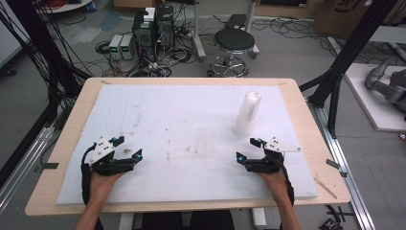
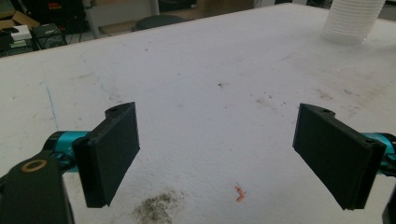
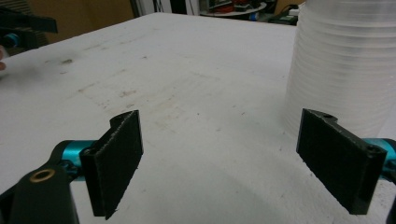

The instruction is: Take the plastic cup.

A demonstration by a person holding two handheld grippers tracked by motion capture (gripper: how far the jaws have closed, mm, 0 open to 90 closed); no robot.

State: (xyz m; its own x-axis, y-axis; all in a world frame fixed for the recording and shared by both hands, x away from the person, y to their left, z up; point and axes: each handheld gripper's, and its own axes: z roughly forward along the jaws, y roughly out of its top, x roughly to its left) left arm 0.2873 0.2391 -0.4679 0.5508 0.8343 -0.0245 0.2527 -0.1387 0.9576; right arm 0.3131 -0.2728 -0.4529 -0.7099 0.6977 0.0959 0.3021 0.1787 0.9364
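Observation:
A tall stack of clear plastic cups point(image 1: 247, 113) stands upside down on the white foam board point(image 1: 191, 124), right of centre. My right gripper point(image 1: 249, 149) rests low on the board just in front of the stack, jaws wide apart with nothing between them; in the right gripper view the cup stack point(image 3: 348, 65) rises close behind the right jaw. My left gripper point(image 1: 128, 147) sits near the board's front left, open and empty. In the left gripper view the cup stack point(image 2: 352, 21) stands far off at the top right.
The foam board lies on a wooden table point(image 1: 72, 120). A dirt smudge point(image 2: 156, 207) and a small orange scrap point(image 2: 240, 193) lie in front of the left jaws. Beyond the table are a black stool point(image 1: 233, 43), computer boxes point(image 1: 153, 28) and cables on the floor.

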